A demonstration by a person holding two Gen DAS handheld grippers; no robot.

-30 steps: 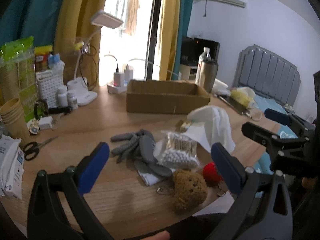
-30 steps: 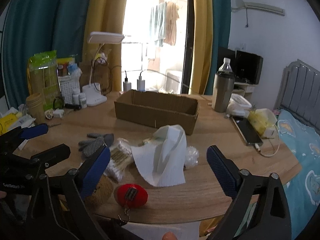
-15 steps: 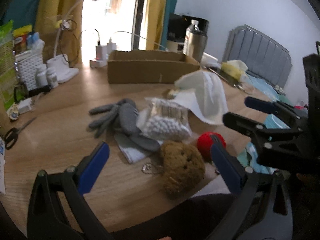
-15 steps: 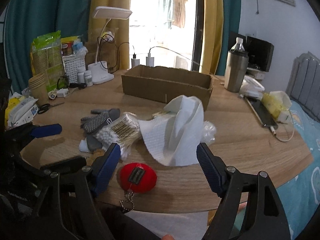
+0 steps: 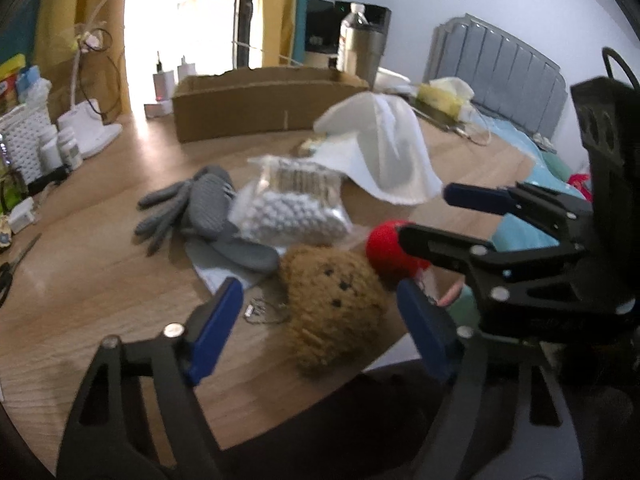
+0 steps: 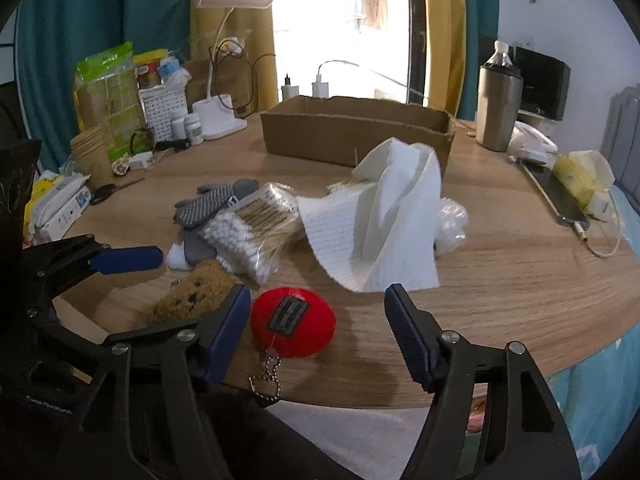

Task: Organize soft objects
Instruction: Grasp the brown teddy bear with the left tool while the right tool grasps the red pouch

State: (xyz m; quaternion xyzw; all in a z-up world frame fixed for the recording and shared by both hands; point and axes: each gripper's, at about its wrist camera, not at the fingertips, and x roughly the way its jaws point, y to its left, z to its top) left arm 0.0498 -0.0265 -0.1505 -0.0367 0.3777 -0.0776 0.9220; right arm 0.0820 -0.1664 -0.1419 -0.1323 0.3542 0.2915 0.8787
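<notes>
A brown plush bear [image 5: 332, 304] lies near the front edge of the wooden table [image 5: 80, 280]. My left gripper [image 5: 320, 330] straddles the bear with its jaws closing, and the pads stand just clear of it. A red round plush [image 6: 292, 322] with a chain lies between the closing jaws of my right gripper [image 6: 318, 334], not squeezed. Behind them lie grey gloves [image 6: 216, 204], a bag of cotton swabs [image 6: 256, 232] and a crumpled white cloth [image 6: 384, 224]. An open cardboard box [image 6: 352, 132] stands further back.
A desk lamp [image 6: 236, 0], small bottles [image 6: 188, 126] and scissors [image 6: 108, 190] crowd the back left. A steel tumbler [image 6: 498, 108], a phone [image 6: 560, 196] and a yellow tissue pack [image 6: 584, 172] sit on the right. The table's edge is just below both grippers.
Both grippers have sunk toward the table and tipped downward, and their jaws have narrowed. The bear now sits between the left jaws and the red plush between the right ones.
</notes>
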